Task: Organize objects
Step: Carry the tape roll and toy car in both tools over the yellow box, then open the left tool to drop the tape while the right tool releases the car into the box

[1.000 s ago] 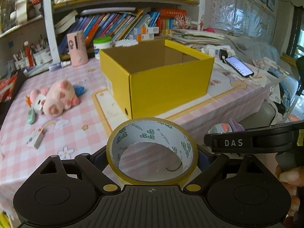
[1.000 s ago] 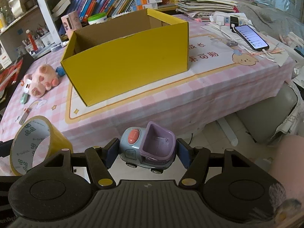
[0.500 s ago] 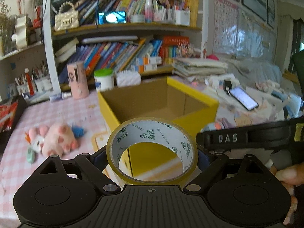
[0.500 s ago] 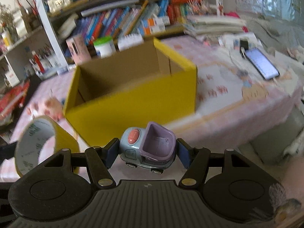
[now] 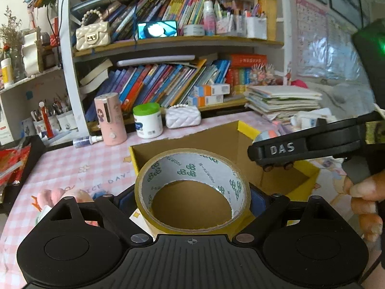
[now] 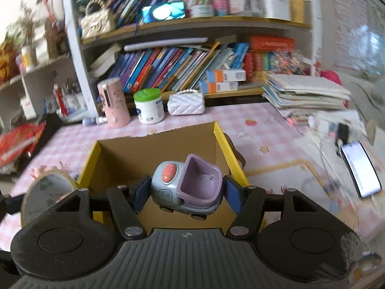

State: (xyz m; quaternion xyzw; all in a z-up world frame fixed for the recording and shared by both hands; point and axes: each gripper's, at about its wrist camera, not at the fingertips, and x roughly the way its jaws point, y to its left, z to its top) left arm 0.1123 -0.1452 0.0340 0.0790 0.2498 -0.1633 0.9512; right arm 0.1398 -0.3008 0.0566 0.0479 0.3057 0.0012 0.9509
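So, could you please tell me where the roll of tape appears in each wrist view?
Left wrist: roll of tape sits bottom centre, clamped by the left gripper.
Right wrist: roll of tape at the lower left edge.
Shared landmark: the yellow cardboard box behind it.

Home study corner: crammed bookshelf (image 5: 168,77), pink checked tablecloth (image 5: 79,166), handbags, pen pots, plush toy.

You have a roll of tape (image 5: 192,190) with a glossy yellowish outside and a matt printed paper core, and a smooth plastic toy car (image 6: 187,187), grey with a lilac tub. The box (image 6: 156,154) in front of you is raw brown cardboard inside, its outer skin yellow. Your worktop (image 6: 262,132) wears a pink checked cloth; each hand-held gripper (image 5: 192,197) is matt black plastic, ribbed on top.
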